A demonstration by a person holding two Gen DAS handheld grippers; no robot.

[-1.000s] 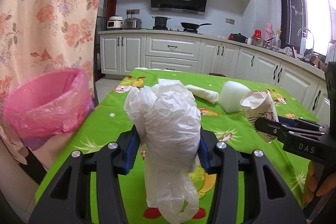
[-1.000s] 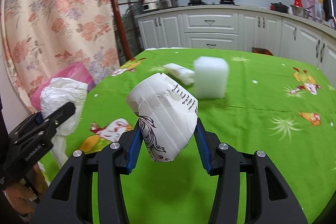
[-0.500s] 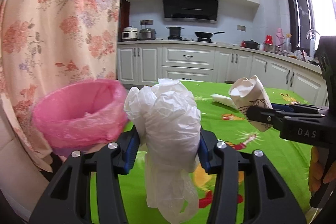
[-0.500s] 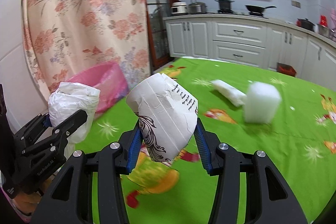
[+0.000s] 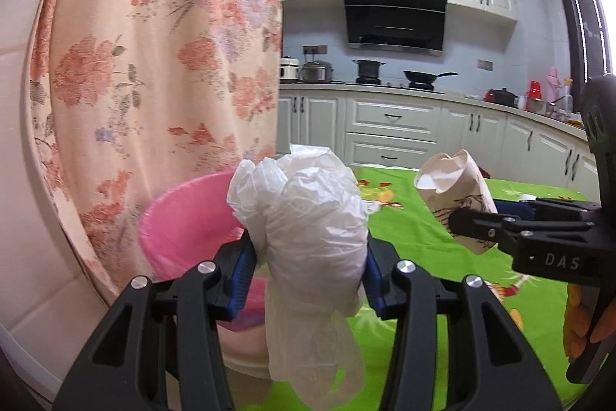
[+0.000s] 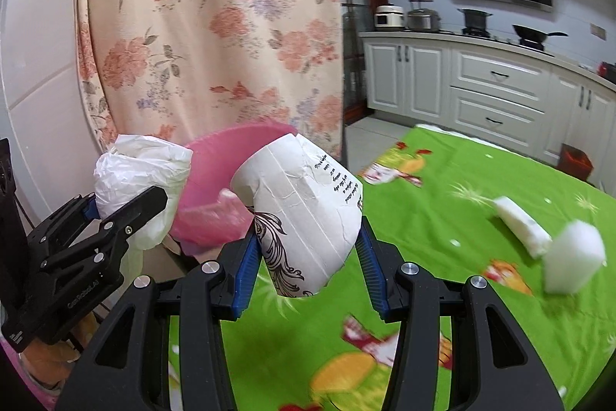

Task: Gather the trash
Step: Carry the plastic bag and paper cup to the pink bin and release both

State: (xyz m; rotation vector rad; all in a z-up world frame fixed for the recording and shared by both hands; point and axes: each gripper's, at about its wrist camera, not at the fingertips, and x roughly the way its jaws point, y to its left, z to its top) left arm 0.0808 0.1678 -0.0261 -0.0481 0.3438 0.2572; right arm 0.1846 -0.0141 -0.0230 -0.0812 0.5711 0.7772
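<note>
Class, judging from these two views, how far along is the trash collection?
Done: nothing shows as binned yet. In hand: the left gripper clamps a plastic bag, the right gripper a crushed paper cup, both near the pink bin. Left: a white roll and a foam block on the table.

the crumpled plastic bag [image 5: 312, 226] is thin, white, faintly glossy film. the crushed paper cup [image 6: 304, 218] is matt, creased white paper with black print. the bin liner [image 5: 181, 218] is sheer pink plastic. the tablecloth [image 6: 442, 237] is smooth, slightly shiny green. at nine o'clock the curtain [image 5: 165, 64] is matt floral cloth. both tools have matt black plastic, ribbed blue pads and shiny metal screws.
</note>
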